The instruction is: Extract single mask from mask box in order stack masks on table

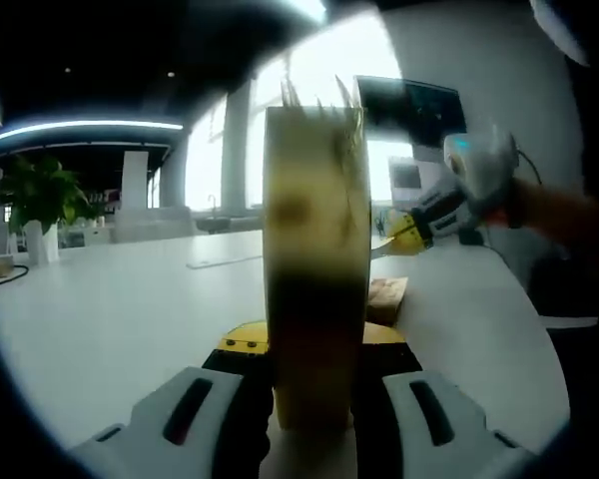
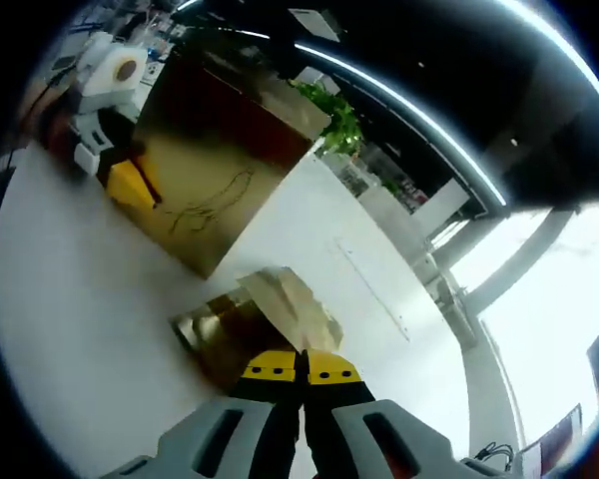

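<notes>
Left gripper [image 1: 314, 384]: your jaws are clamped on the narrow sides of the mask box [image 1: 316, 269], which stands upright between them and rises well above the yellow tips.
Mask box, seen from your left gripper: a tall, tan-gold carton, edge-on to the camera, darker across its lower middle, with a ragged, torn-looking top edge.
Mask box, seen from your right gripper: the same carton [image 2: 205, 180] shows its broad gold face with a thin line drawing on it, tilted in this view, with your left gripper [image 2: 115, 150] gripping it at the far side.
Right gripper [image 2: 301, 371]: your jaws are pressed together with no gap visible, pinching the near edge of a packet [image 2: 280, 304].
Packet: pale tan, flat, wrapped and creased; it sits on top of a shinier gold wrapped packet [image 2: 215, 339] on the white table [image 2: 70, 319].
Stack position: just beside the mask box, on the table surface.
Right gripper, seen from your left gripper: it [image 1: 404, 232] reaches in from the right past the box, above a small tan stack [image 1: 387, 297].
Background: a potted plant [image 1: 35, 195] stands far off.
</notes>
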{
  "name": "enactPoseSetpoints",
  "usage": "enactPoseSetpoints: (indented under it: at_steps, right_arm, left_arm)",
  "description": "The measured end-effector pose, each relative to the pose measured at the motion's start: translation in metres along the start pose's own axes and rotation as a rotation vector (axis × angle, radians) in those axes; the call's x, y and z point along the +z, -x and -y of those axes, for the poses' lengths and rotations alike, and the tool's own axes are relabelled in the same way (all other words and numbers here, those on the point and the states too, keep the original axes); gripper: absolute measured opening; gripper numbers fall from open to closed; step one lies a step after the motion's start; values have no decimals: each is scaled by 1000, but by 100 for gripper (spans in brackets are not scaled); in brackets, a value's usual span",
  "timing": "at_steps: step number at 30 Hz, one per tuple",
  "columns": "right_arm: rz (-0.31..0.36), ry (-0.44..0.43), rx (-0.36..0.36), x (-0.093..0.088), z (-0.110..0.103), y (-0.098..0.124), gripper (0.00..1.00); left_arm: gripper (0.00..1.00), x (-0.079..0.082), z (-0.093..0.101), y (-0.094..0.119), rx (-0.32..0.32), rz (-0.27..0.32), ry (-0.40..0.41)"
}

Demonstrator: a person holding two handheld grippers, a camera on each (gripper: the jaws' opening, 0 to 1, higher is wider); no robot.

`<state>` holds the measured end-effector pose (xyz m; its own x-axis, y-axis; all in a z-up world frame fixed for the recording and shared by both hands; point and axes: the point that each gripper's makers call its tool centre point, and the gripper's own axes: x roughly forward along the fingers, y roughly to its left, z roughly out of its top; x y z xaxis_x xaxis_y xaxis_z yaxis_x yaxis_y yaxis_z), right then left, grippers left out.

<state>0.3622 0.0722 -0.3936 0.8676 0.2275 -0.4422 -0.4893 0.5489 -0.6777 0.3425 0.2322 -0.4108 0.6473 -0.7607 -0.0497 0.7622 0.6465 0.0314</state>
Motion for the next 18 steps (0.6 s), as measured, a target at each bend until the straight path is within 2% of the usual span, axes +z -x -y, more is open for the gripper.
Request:
enactPoseSetpoints:
  at_steps: [2,3,5,11,13,18]
  right_arm:
    - [3,15,4,1,0,0,0]
    - [2,27,22,-3,-10,-3,0]
    - [-1,46,30,-9,-16,-6,0]
    - [0,57,32,-8,-21,-5,0]
    - [-3,85,43,-9,-25,-5,0]
    - [-9,72,64,-12,-29,-6,0]
  left_arm:
    - [20,0,0,0,-1,0,1]
    - [20,0,0,0,-1,0,2]
    - [20,0,0,0,-2,0,0]
    - [20,0,0,0,0,1,-1]
    - [20,0,0,0,0,1,0]
    - [20,0,0,0,0,0,1]
